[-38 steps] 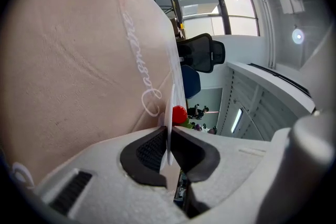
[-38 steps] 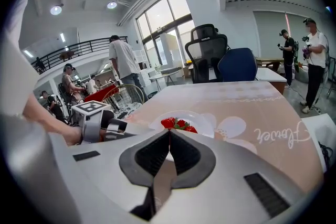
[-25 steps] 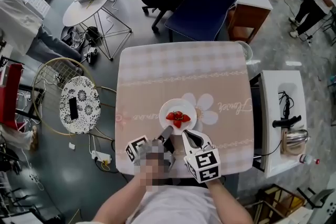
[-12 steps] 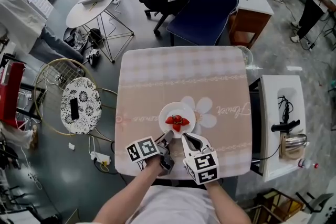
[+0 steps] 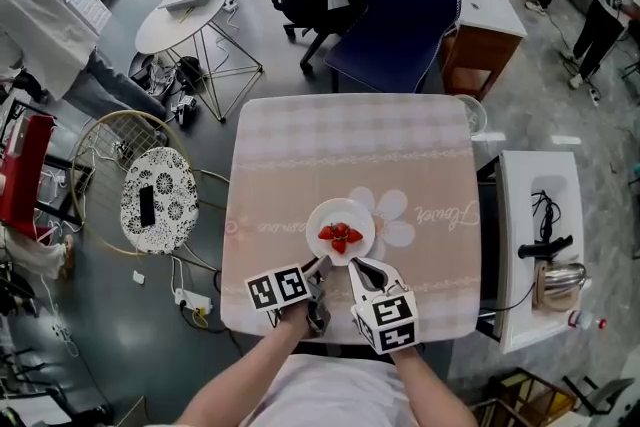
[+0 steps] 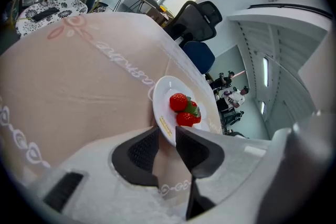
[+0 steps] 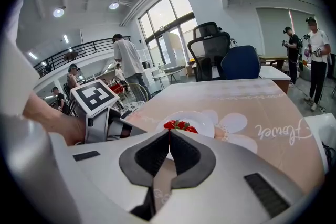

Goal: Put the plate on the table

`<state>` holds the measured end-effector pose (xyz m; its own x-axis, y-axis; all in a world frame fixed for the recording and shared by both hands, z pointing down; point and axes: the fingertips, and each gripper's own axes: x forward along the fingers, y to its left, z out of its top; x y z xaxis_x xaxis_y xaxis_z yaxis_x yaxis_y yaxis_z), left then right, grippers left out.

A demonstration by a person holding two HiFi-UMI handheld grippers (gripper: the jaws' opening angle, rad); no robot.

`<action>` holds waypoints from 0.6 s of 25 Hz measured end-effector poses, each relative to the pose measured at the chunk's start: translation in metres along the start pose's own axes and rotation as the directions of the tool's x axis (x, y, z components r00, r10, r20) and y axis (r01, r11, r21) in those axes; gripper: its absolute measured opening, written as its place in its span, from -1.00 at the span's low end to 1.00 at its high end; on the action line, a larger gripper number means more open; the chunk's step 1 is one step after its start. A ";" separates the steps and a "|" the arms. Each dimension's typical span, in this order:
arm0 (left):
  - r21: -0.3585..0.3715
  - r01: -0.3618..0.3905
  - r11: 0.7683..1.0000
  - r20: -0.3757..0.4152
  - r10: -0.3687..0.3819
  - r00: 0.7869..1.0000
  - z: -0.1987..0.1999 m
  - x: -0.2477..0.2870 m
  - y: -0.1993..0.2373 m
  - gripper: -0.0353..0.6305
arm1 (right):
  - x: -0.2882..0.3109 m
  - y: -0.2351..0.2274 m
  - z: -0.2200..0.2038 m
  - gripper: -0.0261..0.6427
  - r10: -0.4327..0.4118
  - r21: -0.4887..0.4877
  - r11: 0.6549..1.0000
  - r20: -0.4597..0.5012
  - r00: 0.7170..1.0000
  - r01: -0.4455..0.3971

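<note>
Left gripper view: the left gripper [image 6: 167,134] has its jaws closed on the near rim of the plate [image 6: 164,96], with one black pad on each face of the rim. An edge pinch makes sense here. A shallow plate offers nothing else to grab, and the pads stay clear of the strawberries [image 6: 184,108].

Head view: the plate [image 5: 345,212] sits front-centre on the table [image 5: 350,135], partly over the printed white flower. It looks flat on the cloth, though it can't be confirmed that the gripped edge is fully down. Judgement: the plate is basically placed and only the release is left.

The right gripper [image 7: 169,134] has its jaw tips pressed together with nothing between them. It sits just short of the plate's near rim, beside the left gripper [image 5: 322,267]. It probably hangs back because one grip is enough for this load.

Materials:
- Plate: white, glossy, round, with a thin rim and a small yellow label by the gripped edge. Likely slippery and hard, so it needs a firm pinch.
- Strawberries [image 5: 339,236]: red with green tops, a loose pile in the middle. They would roll if the plate tilted, so it should be kept level.
- Tablecloth: matte beige-pink with a checked band at the far side and script print. It looks soft, with some give under the lower pad.
- Jaw pads: black with a grid texture, on pale grey bodies.
</note>
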<state>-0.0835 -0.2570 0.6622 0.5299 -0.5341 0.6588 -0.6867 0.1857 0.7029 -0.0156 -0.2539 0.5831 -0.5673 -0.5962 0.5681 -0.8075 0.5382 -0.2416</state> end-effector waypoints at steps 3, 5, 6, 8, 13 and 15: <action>0.011 -0.007 1.000 0.009 0.006 1.000 0.001 -0.004 0.000 -0.61 | 0.000 0.002 0.001 -0.91 0.008 -0.004 1.000 0.002 1.000 -0.008; 0.025 -0.005 1.000 0.013 0.004 1.000 0.001 -0.006 -0.001 -0.61 | 0.000 0.004 0.000 -0.91 0.014 -0.005 1.000 0.001 1.000 -0.014; 0.034 -0.002 0.999 0.017 0.002 1.000 0.002 -0.008 -0.003 -0.61 | 0.000 0.004 0.000 -0.91 0.016 -0.005 1.000 0.001 1.000 -0.016; 0.057 0.002 0.998 0.025 -0.003 1.000 0.004 -0.010 -0.007 -0.61 | 0.000 0.005 0.000 -0.91 0.019 0.000 1.000 0.003 1.000 -0.019; 0.106 0.008 0.994 0.038 -0.012 0.999 0.004 -0.017 -0.019 -0.61 | -0.005 0.005 0.003 -0.91 0.025 0.007 1.000 0.007 1.000 -0.025; 0.123 0.015 0.992 0.044 -0.020 0.999 0.002 -0.020 -0.026 -0.61 | -0.008 0.004 0.004 -0.91 0.026 0.006 1.000 0.007 1.000 -0.026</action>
<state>-0.0776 -0.2528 0.6301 0.5214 -0.5733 0.6320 -0.7348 0.0750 0.6741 -0.0150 -0.2491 0.5742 -0.5896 -0.5861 0.5558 -0.7932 0.5501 -0.2612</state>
